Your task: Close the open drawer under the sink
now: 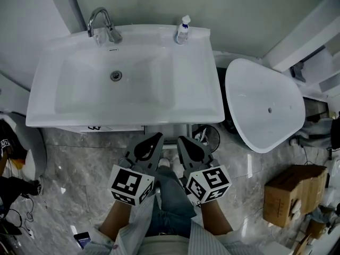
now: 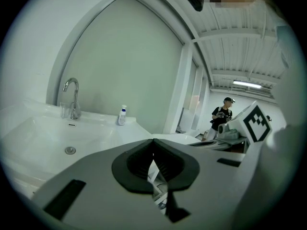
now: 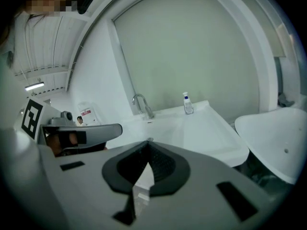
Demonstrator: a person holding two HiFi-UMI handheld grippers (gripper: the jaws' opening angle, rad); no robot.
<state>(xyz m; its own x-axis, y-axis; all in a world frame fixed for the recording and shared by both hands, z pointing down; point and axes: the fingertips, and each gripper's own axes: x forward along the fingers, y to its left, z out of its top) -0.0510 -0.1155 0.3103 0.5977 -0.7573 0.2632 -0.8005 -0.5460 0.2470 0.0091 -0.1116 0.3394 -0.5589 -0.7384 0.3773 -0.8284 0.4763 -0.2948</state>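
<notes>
We see a chrome tap (image 1: 101, 23) at the back left and a blue-capped bottle (image 1: 183, 31) at the back right, well apart. To the right lies a white oval tub (image 1: 263, 105), and a cardboard box (image 1: 294, 194) stands on the grey marble floor (image 1: 74, 163). The left gripper view adds a clear glass (image 2: 64, 110) just beside the tap, and a distant person in a cap (image 2: 223, 114).
</notes>
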